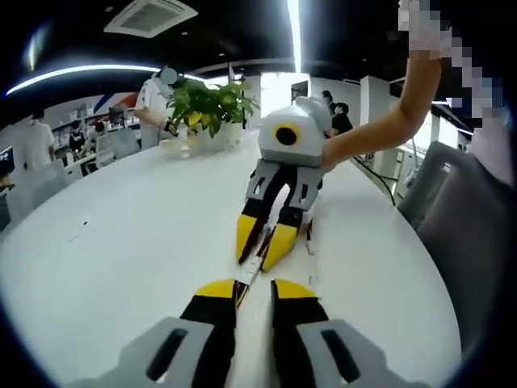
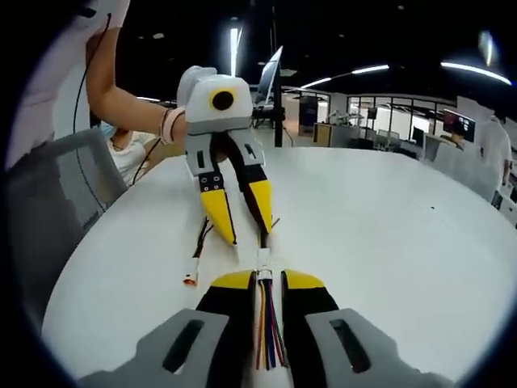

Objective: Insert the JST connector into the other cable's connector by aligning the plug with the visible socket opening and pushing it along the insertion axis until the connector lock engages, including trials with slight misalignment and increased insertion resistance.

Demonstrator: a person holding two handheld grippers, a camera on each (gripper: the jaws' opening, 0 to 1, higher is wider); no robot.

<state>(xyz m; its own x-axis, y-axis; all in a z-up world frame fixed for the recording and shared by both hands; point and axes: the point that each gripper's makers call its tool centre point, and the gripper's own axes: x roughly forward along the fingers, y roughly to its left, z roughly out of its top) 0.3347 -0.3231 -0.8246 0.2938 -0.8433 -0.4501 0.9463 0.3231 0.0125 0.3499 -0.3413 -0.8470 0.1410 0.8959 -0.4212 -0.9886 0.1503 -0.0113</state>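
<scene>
**Nearly Mated — Two Grippers Brought JST Halves Nose to Nose**

Low over a white surface (image 2: 388,242), the right gripper (image 2: 263,284) held a bundle of coloured wires (image 2: 266,327) between its closed yellow-tipped fingers (image 2: 234,283), the white plug (image 2: 263,260) jutting just past the tips. Facing it, the left gripper (image 2: 242,218) came in from the far side, fingers drawn close together around what looked like a dark lead — whether it truly pinched the mating connector could not be told from the right gripper view. In the left gripper view, the left gripper (image 1: 253,289) and the right gripper (image 1: 264,242) met tip to tip over a thin pale cable (image 1: 252,271), the joint itself too small to read. A spare cable with an orange connector (image 2: 190,280) lay on the surface beside them; a potted plant (image 1: 212,105) stood well behind.

Doing this step well likely meant keeping both grips firm and close to the housings, squaring the plug to the socket opening before pushing, then pressing straight along the wire axis — no twisting — until the latch caught. Resistance probably called for backing off and realigning, not forcing.
</scene>
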